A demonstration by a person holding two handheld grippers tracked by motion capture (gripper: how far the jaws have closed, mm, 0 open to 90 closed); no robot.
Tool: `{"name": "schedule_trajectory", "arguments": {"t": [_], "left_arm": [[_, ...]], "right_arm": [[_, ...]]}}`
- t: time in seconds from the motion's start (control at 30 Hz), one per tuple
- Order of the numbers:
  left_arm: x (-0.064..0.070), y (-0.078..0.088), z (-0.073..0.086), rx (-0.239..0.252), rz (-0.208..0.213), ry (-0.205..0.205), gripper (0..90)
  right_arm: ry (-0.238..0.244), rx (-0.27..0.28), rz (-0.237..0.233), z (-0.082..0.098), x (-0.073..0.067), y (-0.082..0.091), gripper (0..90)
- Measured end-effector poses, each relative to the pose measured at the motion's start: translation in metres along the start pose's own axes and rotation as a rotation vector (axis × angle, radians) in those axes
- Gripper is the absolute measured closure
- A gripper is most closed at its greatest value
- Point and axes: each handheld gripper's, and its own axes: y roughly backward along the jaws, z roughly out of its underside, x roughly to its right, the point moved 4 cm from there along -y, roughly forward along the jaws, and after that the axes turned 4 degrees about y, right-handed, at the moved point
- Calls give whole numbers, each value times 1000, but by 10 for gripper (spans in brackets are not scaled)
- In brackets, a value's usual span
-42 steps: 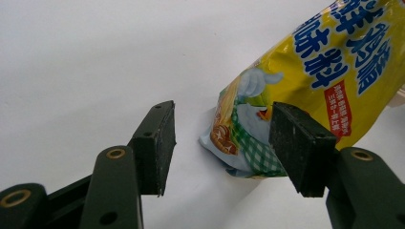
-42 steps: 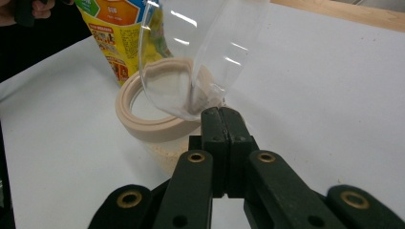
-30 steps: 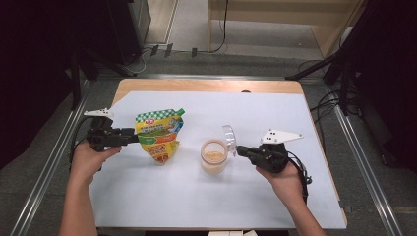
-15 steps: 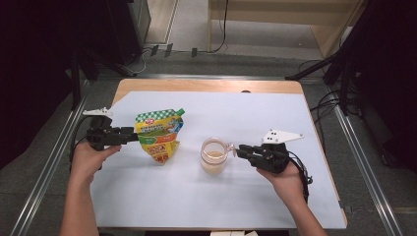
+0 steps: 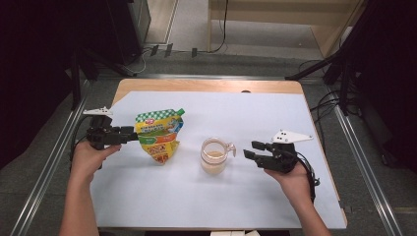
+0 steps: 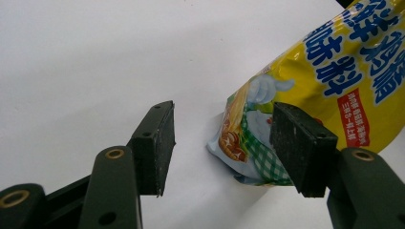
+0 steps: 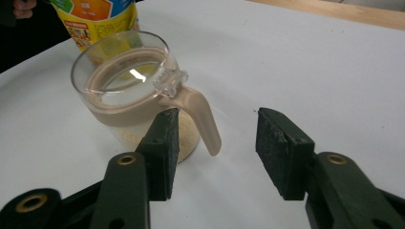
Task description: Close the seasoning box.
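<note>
Freed from its beige handle, the clear, fragile measuring cup (image 5: 214,156) stands mid-table, right gripper (image 5: 250,150) just opened and backing toward the right edge, left gripper (image 5: 133,135) agape beside the soft seasoning pouch (image 5: 158,133).

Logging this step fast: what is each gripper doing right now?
Left gripper: jaws open, pads off the seasoning pouch beside them.
Right gripper: jaws have just been opening; open, empty, short of the glass jar and its handle.

The pouch (image 5: 160,135) is glossy printed foil-like plastic; the jar (image 5: 214,156) clear smooth plastic; the counter (image 5: 275,118) matt white with a bare wood far edge.
</note>
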Motion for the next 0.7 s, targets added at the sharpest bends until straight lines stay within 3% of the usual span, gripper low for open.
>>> {"name": "schedule_trajectory", "arguments": {"t": [0.37,0.7], "left_arm": [[4,-6,0,-22,-4,-16,421],[8,-11,0,-38,-5,-28,416]], "right_arm": [[-13,-7,19,9,15,4,405],[11,1,96,16,29,7,336]]}}
